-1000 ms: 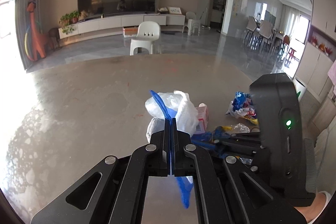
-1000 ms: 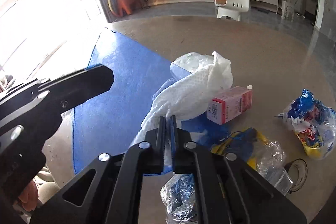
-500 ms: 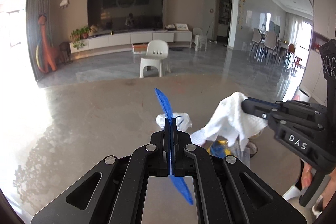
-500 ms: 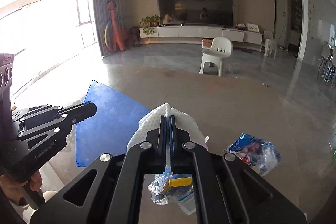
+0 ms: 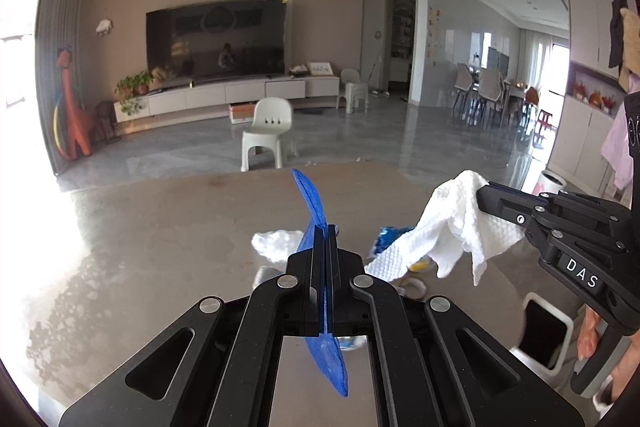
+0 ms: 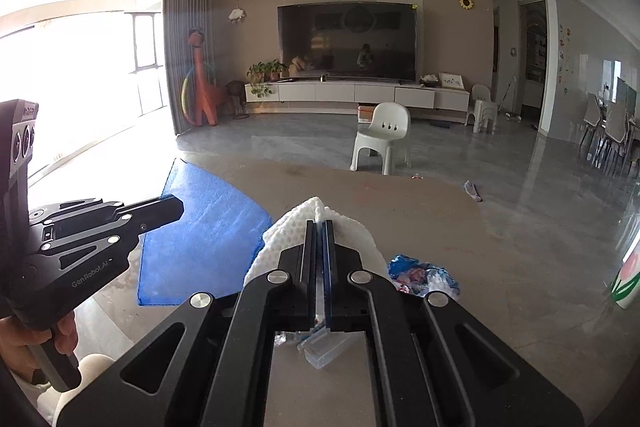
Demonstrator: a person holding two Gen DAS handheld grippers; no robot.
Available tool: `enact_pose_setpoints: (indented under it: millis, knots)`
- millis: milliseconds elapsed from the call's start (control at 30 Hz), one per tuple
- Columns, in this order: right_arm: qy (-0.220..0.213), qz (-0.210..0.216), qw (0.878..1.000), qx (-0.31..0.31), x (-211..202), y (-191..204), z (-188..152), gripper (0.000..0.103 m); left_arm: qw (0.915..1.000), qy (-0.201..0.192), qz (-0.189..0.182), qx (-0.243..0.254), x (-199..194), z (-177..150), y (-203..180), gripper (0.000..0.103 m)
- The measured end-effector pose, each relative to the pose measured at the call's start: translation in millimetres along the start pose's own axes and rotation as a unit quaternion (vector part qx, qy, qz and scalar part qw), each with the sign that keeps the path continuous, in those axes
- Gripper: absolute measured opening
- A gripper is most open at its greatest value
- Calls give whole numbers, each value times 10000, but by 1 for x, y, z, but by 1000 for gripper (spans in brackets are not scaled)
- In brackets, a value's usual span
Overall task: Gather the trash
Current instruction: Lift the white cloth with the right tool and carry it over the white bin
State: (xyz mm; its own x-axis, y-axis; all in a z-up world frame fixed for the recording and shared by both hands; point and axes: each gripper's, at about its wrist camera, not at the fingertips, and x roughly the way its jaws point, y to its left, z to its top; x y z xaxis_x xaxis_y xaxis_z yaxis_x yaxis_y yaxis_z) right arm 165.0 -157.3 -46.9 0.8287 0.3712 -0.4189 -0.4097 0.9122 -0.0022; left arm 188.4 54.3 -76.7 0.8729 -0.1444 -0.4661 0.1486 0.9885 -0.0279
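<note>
My left gripper (image 5: 325, 229) is shut on the edge of a blue cloth (image 5: 310, 195), held up above the brown table (image 5: 160, 227); the cloth shows flat in the right wrist view (image 6: 200, 235). My right gripper (image 6: 319, 225) is shut on a white paper towel (image 6: 304, 223), which hangs from it in the left wrist view (image 5: 452, 227). More trash lies on the table: a blue wrapper (image 6: 424, 273), clear plastic (image 6: 320, 347) and a white tissue (image 5: 276, 245).
A white trash bin (image 5: 546, 331) stands low at the right beside the table. A white plastic chair (image 6: 382, 139) stands beyond the table's far edge. A scrap (image 6: 473, 190) lies near the table's far right corner. A cup with a tulip print (image 6: 626, 279) is at right.
Both grippers have risen and tilted up from the trash pile. The right gripper has lifted the paper towel off the table; the left still holds the blue cloth.
</note>
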Motion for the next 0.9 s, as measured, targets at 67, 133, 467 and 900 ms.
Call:
enact_pose_setpoints:
  millis: [67,133,467,900]
  knots:
    - [-50,-120,9999,5,-15,-8,-5,4,10000,-25,-45,29,-5,-1,-9,0]
    - [-80,-227,9997,50,-25,-19,-10,4,9999,-49,-137,49,-8,0,-20,0]
    - [-218,-553,9977,329,-74,-58,-38,4,9984,-103,-421,371,-19,0,-78,0]
    - [-270,-1166,9907,643,-119,-114,-73,4,9890,-140,-1147,929,-26,-6,-169,0]
